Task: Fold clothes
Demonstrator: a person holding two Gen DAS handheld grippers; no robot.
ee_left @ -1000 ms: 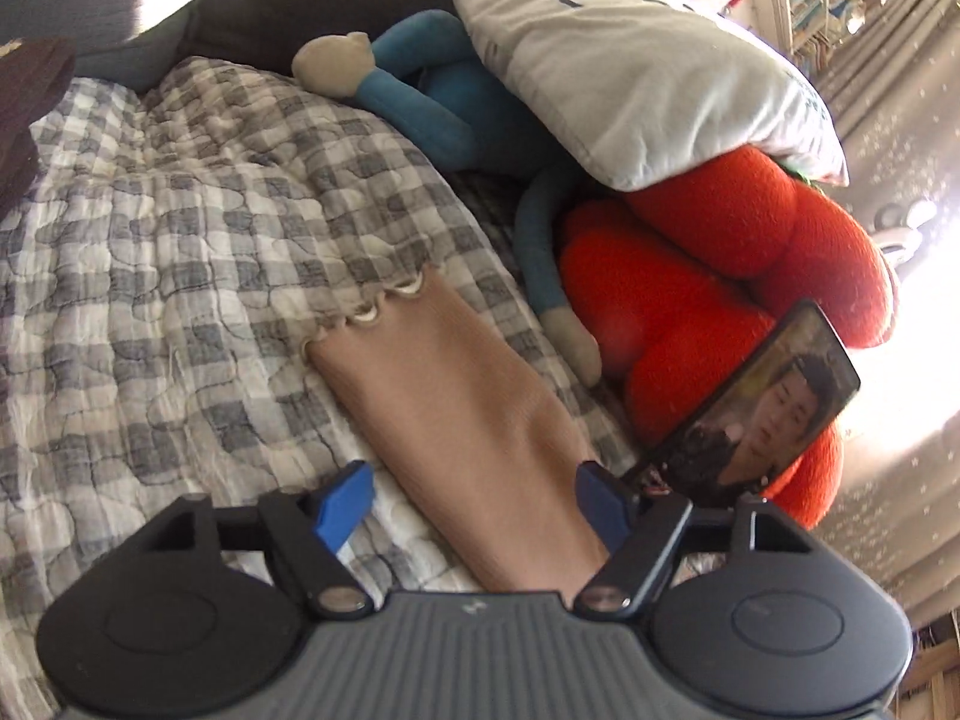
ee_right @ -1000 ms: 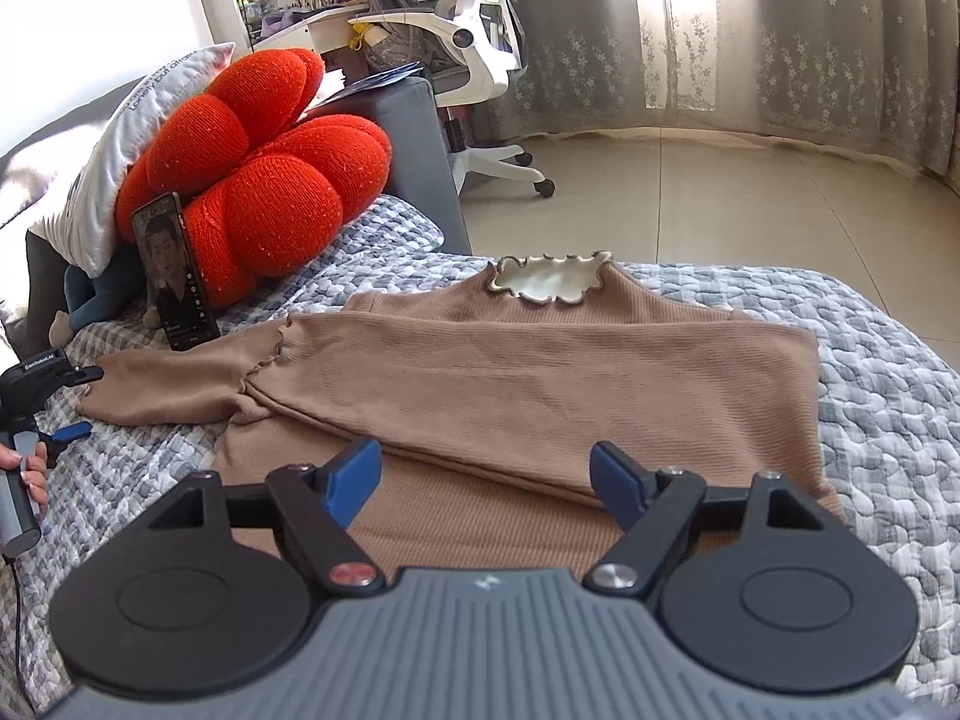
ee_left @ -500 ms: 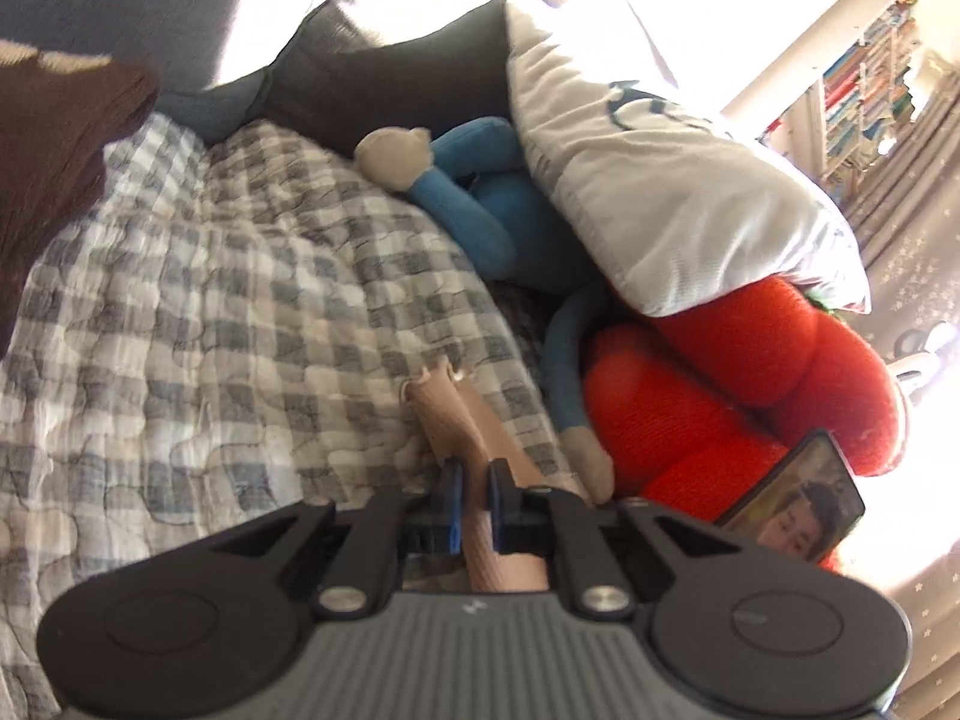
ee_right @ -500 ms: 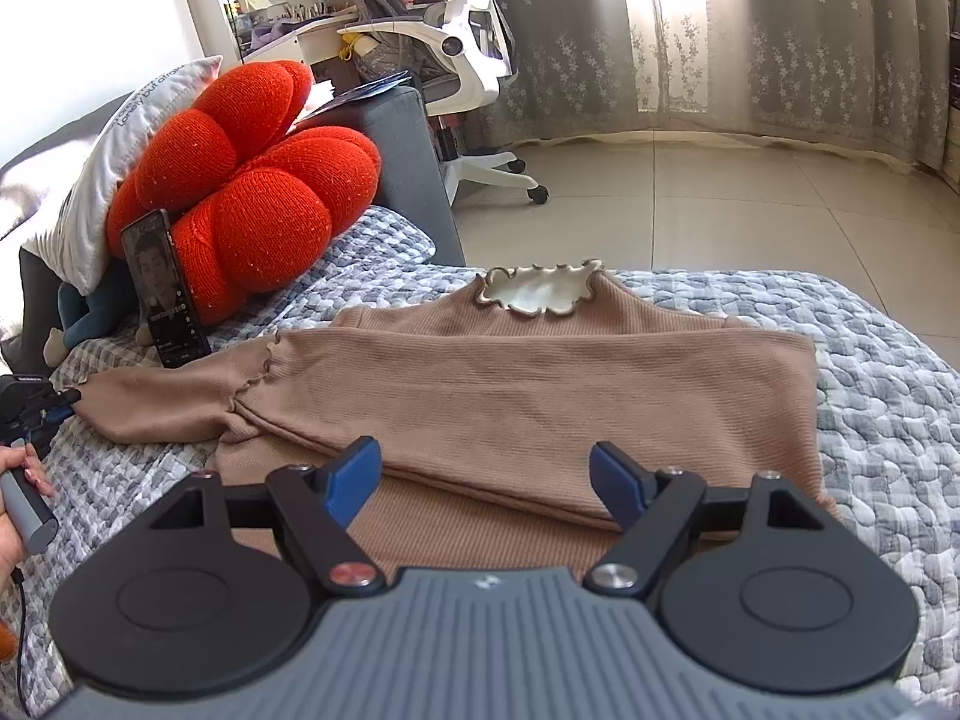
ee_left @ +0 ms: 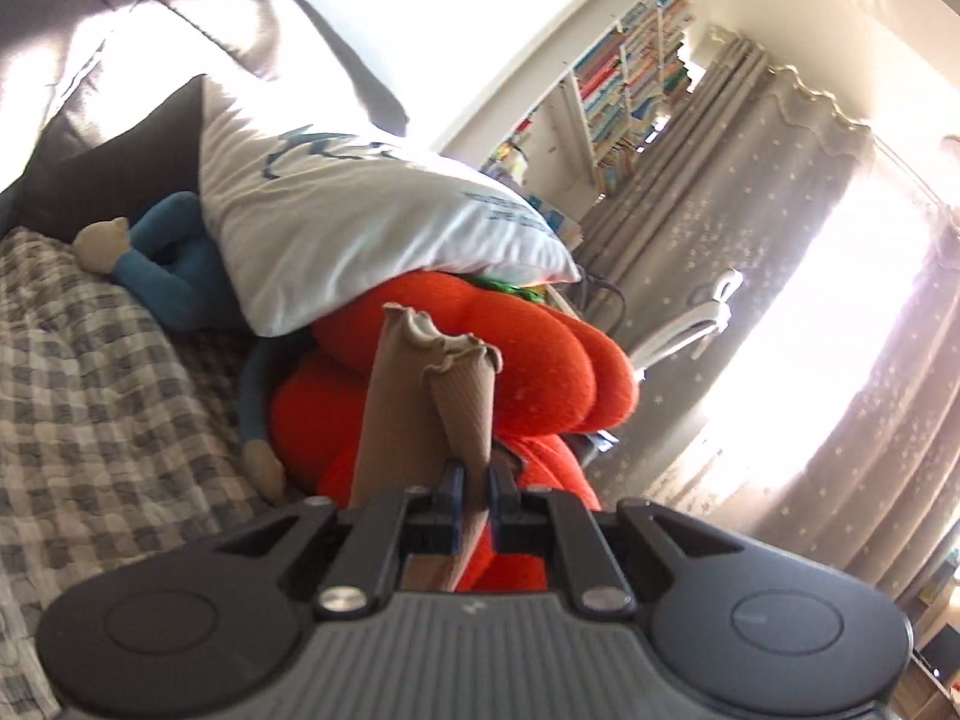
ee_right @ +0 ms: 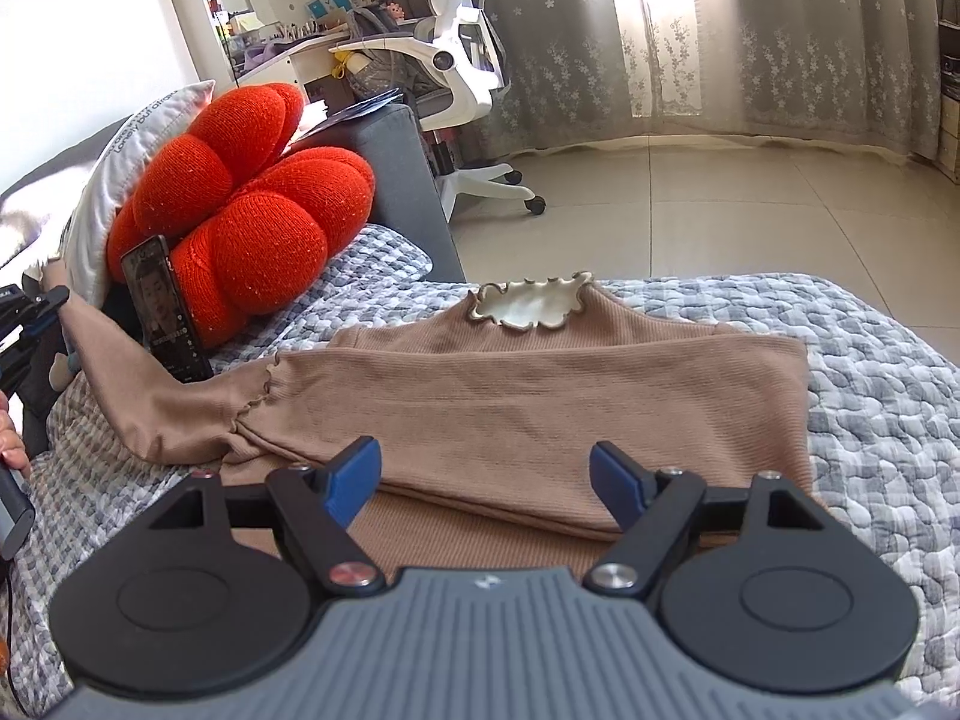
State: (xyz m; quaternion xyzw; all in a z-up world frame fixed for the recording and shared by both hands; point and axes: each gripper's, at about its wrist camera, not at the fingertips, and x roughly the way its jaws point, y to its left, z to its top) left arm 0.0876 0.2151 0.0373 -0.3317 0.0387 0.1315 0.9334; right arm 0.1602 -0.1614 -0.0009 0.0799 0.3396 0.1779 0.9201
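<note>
A tan ribbed sweater [ee_right: 540,396] lies spread on the checked quilt [ee_right: 888,396], its frilled cream-lined collar [ee_right: 528,306] toward the far edge. One sleeve [ee_right: 150,396] stretches left and rises off the bed. In the left wrist view my left gripper [ee_left: 474,489] is shut on that sleeve's cuff end [ee_left: 432,396], which stands up in front of the red cushion. The left gripper [ee_right: 36,306] shows small at the far left of the right wrist view, holding the sleeve tip. My right gripper [ee_right: 486,474] hovers open above the sweater's near body, nothing between its blue pads.
A red puffy cushion [ee_right: 240,210], a white pillow [ee_left: 360,222] and a blue plush toy [ee_left: 168,258] pile at the sofa's end. A phone [ee_right: 165,312] leans against the cushion. A white office chair [ee_right: 462,60], tiled floor and curtains lie beyond. A person's fingers [ee_right: 12,444] show at left.
The left gripper closed on the sleeve cuff and lifted it off the quilt, tilting upward toward the cushion. The sleeve now rises at the left. The right gripper stayed open and still.
</note>
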